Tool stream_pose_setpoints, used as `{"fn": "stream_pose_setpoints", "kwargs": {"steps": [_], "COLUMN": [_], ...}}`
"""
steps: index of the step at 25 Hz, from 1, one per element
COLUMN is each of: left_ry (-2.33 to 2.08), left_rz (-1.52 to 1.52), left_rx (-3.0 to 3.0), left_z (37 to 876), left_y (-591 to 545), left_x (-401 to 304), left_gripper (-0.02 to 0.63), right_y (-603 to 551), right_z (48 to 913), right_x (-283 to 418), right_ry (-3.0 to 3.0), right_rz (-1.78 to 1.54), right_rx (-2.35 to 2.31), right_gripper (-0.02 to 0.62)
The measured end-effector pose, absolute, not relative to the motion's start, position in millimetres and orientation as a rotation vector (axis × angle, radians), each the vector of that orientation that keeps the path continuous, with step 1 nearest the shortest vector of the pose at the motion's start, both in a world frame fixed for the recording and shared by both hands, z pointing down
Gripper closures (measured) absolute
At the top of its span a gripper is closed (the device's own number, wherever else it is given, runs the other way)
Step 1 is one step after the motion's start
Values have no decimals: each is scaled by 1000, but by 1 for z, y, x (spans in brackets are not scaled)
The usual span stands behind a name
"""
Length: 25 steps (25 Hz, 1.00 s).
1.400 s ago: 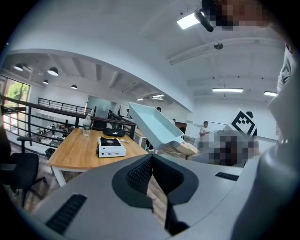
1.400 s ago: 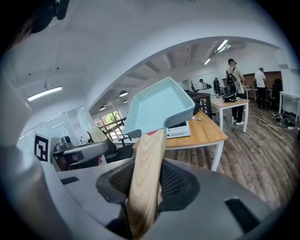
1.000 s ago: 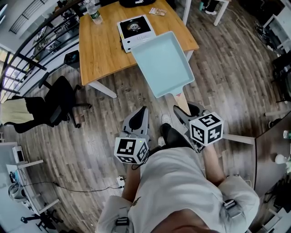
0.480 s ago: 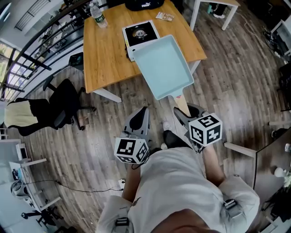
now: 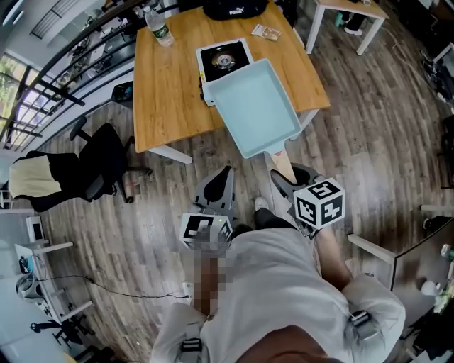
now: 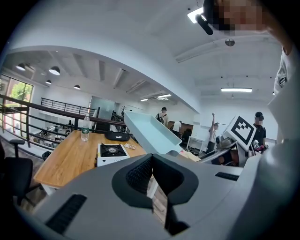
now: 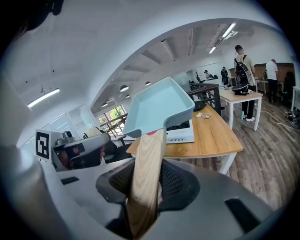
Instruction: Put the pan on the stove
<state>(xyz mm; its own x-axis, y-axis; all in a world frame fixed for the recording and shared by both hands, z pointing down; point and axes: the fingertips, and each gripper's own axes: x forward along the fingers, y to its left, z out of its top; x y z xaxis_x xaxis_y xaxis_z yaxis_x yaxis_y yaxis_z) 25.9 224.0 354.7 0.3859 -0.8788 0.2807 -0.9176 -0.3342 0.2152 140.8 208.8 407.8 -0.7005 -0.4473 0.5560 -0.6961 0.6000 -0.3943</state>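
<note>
A light-blue square pan (image 5: 255,106) with a wooden handle (image 5: 282,162) hangs in the air over the near edge of the wooden table (image 5: 167,85). My right gripper (image 5: 287,174) is shut on that handle (image 7: 146,173), and the pan (image 7: 157,110) tilts up ahead of it. The small gas stove (image 5: 225,60) stands on the table just beyond the pan, partly hidden by it (image 7: 180,133). My left gripper (image 5: 218,181) hangs to the left of the handle, apart from it, with a narrow gap between its jaws and nothing in them (image 6: 152,185).
On the table's far side are a water bottle (image 5: 157,20), a black bag (image 5: 234,8) and a small packet (image 5: 266,31). A black office chair (image 5: 99,166) stands left of the table, a white table (image 5: 347,10) to the right. People stand far off (image 7: 243,75).
The table and stove have drawn closer. The pan, carried by my right gripper, now reaches further over the table's near edge toward the stove. My left gripper has moved along beside it.
</note>
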Motion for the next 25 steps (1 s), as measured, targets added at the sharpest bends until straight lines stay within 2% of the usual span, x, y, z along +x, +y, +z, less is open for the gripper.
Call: {"fn": "stream_pose_setpoints", "kwargs": {"steps": [15, 25], "left_ry": [-1578, -1507], "left_rz": [171, 193], "left_rx": [2297, 2335], "left_z": [361, 372], "left_y": [157, 92], "left_x": [13, -26], "left_gripper": [588, 587], "right_y": [136, 81], "right_z": [414, 428], "right_x": [123, 90], "right_ry": [-2435, -2380], "right_rz": [842, 882], "right_rx": [885, 946], "right_gripper": [456, 456]}}
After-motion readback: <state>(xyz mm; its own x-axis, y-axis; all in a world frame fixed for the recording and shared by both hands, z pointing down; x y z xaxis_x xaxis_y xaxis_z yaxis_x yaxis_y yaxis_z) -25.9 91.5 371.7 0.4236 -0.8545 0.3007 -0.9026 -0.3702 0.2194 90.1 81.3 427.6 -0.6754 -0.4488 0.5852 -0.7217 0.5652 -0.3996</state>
